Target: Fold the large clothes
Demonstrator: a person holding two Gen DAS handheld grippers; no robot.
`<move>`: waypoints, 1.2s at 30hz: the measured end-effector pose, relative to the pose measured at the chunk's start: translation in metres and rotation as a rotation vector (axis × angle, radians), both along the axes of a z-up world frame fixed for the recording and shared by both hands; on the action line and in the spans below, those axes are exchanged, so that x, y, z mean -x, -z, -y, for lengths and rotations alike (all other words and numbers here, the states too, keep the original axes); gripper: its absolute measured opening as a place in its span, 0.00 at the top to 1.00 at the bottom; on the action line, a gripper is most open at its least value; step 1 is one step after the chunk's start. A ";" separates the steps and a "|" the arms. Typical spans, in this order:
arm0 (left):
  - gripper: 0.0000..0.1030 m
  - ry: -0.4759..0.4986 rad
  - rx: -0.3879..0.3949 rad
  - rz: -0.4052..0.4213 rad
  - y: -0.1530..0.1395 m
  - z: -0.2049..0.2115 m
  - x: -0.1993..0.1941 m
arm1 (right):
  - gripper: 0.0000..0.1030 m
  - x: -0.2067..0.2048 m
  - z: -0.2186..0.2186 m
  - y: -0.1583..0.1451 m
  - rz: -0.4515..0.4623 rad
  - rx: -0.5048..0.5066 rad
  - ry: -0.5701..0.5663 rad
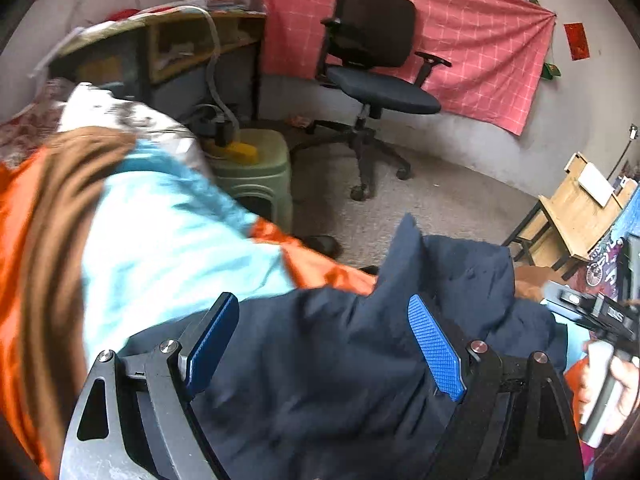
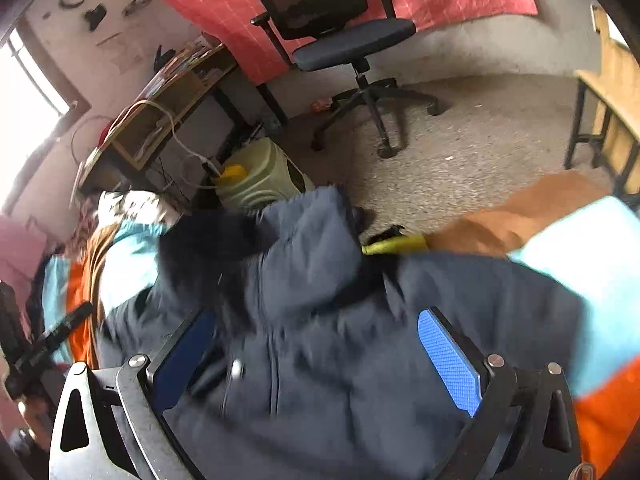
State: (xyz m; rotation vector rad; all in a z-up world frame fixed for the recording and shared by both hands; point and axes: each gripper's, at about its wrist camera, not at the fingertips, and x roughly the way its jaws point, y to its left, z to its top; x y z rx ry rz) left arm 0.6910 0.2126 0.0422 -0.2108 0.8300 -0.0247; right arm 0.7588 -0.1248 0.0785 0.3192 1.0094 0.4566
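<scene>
A dark navy padded jacket lies crumpled on a bed cover of light blue, orange and brown. My left gripper hovers over it with its blue pads wide apart and nothing pressed between them. In the right wrist view the jacket shows its hood and a zip, blurred by motion. My right gripper also stands open above the cloth. A hand at the right edge holds the right gripper's handle.
Beyond the bed edge are a green plastic stool, a black office chair on grey carpet, and a cluttered desk. A low wooden table stands at the right. A pink checked cloth hangs on the wall.
</scene>
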 end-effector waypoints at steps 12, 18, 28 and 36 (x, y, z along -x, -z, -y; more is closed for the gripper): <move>0.59 0.018 0.002 -0.028 0.029 0.040 -0.076 | 0.40 -0.105 -0.016 0.057 -0.150 -0.130 0.086; 0.93 0.068 0.030 0.055 0.017 0.039 -0.049 | 0.87 -0.094 -0.016 0.048 -0.111 -0.169 0.002; 0.95 0.203 0.068 0.165 -0.005 0.029 0.059 | 0.89 0.008 -0.006 -0.025 0.219 -0.008 -0.294; 0.96 0.271 0.045 0.069 0.024 0.051 0.102 | 0.90 0.085 -0.023 -0.002 0.270 0.235 -0.484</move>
